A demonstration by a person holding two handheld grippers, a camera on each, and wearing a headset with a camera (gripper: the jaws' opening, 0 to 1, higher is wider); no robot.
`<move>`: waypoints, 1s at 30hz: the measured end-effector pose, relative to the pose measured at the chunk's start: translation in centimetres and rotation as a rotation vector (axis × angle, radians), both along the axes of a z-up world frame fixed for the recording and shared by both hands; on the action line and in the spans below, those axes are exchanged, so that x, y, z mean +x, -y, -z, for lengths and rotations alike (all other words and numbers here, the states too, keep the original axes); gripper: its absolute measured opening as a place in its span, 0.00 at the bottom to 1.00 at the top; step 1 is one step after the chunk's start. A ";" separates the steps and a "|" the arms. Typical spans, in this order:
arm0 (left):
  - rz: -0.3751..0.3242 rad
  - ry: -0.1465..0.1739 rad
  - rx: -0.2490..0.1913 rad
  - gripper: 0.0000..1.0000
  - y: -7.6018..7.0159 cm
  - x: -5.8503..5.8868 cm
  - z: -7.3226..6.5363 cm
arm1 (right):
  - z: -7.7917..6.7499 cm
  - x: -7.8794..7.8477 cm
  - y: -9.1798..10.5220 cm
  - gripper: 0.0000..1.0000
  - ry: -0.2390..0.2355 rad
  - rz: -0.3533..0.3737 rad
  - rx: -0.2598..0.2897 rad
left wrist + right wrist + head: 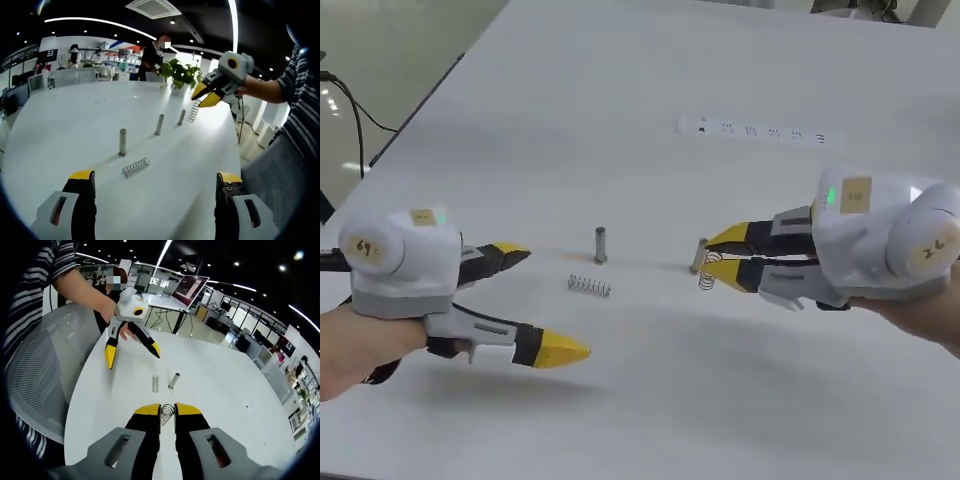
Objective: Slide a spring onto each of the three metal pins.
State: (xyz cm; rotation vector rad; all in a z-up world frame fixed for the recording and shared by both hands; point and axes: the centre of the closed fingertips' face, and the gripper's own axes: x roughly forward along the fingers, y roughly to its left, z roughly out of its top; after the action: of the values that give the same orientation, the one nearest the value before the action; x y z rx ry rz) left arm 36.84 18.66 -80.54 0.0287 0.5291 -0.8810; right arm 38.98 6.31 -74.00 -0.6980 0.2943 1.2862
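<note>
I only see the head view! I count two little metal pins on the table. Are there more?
Observer: Yes. The left gripper view shows three in a row: the near pin, the middle pin and the far pin.
Operator: Is the right gripper really holding a spring?
Observer: Yes. In the right gripper view the held spring sits pinched between its yellow-tipped jaws.
Operator: Does any pin have a spring on it yet?
Observer: No. In the left gripper view all three stand bare, and the loose spring lies on the table beside the near pin.
</note>
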 end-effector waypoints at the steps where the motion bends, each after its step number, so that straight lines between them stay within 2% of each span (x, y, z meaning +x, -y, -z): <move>1: 0.000 0.001 0.000 0.98 0.0 0.0 0.0 | 0.0 0.2 0.0 0.07 0.000 0.005 0.000; 9: -0.008 0.003 -0.004 0.98 -0.5 -0.1 -0.2 | 0.0 1.7 -0.1 0.07 -0.027 0.031 0.011; 13: -0.015 -0.003 -0.003 0.98 -0.9 -0.2 -0.1 | 0.1 2.6 -0.1 0.07 -0.034 0.038 -0.002; 18: -0.025 -0.003 -0.003 0.98 -1.2 -0.1 0.0 | 0.1 3.6 -0.1 0.07 -0.081 0.048 -0.016; 22: -0.026 -0.003 -0.003 0.98 -1.2 -0.1 -0.1 | -0.2 4.3 -0.4 0.07 -0.111 0.061 0.004; 30: -0.031 0.001 -0.007 0.98 -1.3 -0.1 -0.3 | -0.7 6.4 -0.5 0.07 -0.086 0.092 -0.004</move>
State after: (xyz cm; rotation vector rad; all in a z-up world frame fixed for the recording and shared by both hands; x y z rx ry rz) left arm 36.79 19.96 -80.21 0.0147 0.5248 -0.8525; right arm 45.33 6.82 -73.32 -0.6268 0.3947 1.2294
